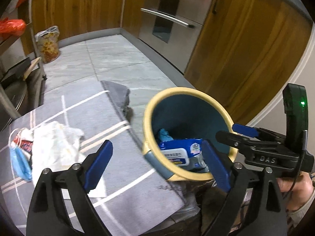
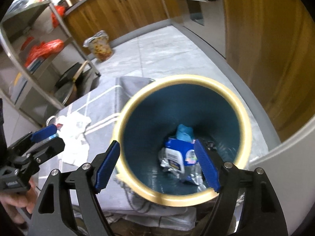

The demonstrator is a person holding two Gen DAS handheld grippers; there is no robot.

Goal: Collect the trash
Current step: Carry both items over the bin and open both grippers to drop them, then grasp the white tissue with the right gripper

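Both wrist views angled steeply down, close above the bin [image 1: 189,122] [image 2: 183,137], shared with the mat [image 1: 122,157] [image 2: 94,118]

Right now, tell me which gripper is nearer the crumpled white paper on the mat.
Left. The left gripper hangs open just beside the white paper; the right gripper is open over the bin, farther off.

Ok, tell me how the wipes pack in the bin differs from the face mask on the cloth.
The wipes pack lies at the bottom of the bin; the face mask lies on the grey cloth outside it.
The pack is dark blue and silver with a printed label; the mask is pale blue with white ear loops.
Neither is held by a gripper.
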